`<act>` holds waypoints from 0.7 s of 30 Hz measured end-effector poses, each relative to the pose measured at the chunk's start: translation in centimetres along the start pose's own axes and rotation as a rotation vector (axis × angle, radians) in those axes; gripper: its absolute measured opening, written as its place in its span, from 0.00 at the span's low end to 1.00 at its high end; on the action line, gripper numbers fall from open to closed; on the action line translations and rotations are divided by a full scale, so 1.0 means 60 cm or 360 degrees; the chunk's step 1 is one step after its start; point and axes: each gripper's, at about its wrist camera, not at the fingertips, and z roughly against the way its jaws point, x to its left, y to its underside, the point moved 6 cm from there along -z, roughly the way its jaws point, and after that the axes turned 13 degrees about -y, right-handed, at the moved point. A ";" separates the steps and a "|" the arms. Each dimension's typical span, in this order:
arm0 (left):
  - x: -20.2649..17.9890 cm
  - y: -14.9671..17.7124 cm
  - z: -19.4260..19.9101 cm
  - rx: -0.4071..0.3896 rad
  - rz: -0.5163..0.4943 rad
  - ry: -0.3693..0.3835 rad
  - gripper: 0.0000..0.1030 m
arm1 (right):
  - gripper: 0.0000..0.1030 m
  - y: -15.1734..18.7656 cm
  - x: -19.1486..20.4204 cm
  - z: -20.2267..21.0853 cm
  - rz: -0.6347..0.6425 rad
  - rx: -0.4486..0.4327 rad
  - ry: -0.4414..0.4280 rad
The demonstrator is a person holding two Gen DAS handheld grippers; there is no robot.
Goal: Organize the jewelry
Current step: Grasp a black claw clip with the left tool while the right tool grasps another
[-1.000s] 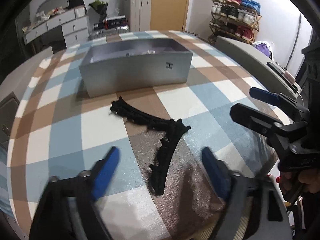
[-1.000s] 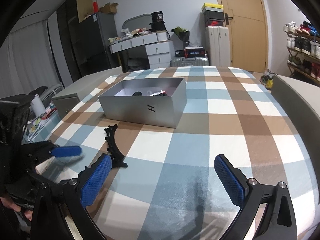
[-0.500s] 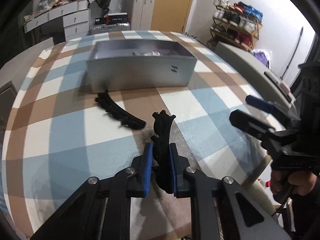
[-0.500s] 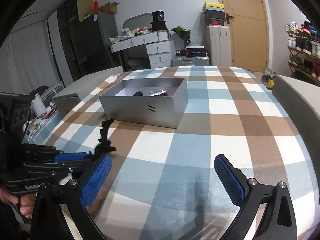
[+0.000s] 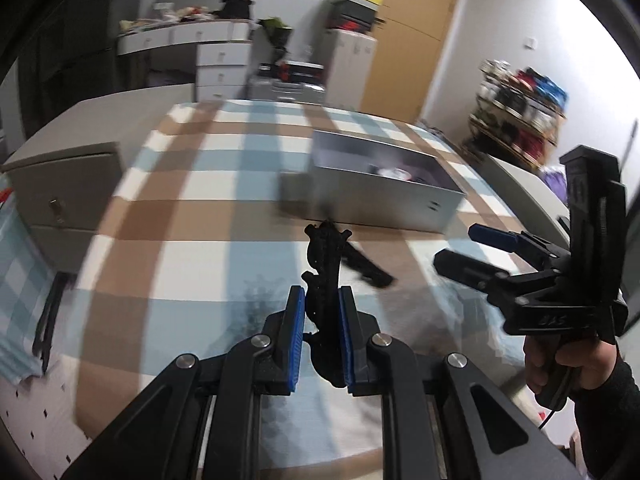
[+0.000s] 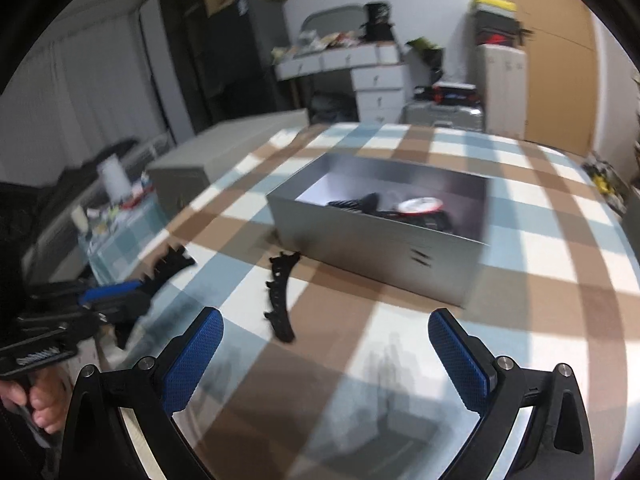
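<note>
Your left gripper (image 5: 322, 320) is squeezed tight, its two blue pads (image 5: 297, 336) pressing both sides of a black piece, lifted up above the table. Your right gripper (image 6: 326, 356) is wide apart with nothing between its blue pads (image 6: 192, 360). Your right hand (image 5: 576, 364) wraps around its handle, out toward the table's right edge.

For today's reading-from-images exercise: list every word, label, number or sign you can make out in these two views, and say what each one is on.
"BAS": roughly, embossed on the right gripper body; faint, so uncertain.
Small dark mark, two short bars, on the front wall of the metal box: a logo, not legible as letters.
Embossed text on the left gripper body: too blurred to read.
Labels on background boxes and suitcases: too blurred to read.
</note>
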 end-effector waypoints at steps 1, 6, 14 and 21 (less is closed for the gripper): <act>0.008 -0.001 -0.002 0.0002 0.0017 -0.0010 0.11 | 0.99 -0.005 0.006 -0.017 0.0022 0.0032 -0.0011; 0.045 0.001 -0.008 0.0009 0.0084 -0.0061 0.11 | 0.99 -0.020 0.027 -0.080 0.0127 0.0140 0.0009; 0.072 0.010 -0.013 0.0026 0.0128 -0.0087 0.11 | 0.77 -0.012 0.038 -0.137 0.0252 0.0304 0.0079; 0.075 0.009 -0.012 0.0035 0.0128 -0.0100 0.11 | 0.17 -0.004 0.035 -0.140 0.0243 0.0349 0.0057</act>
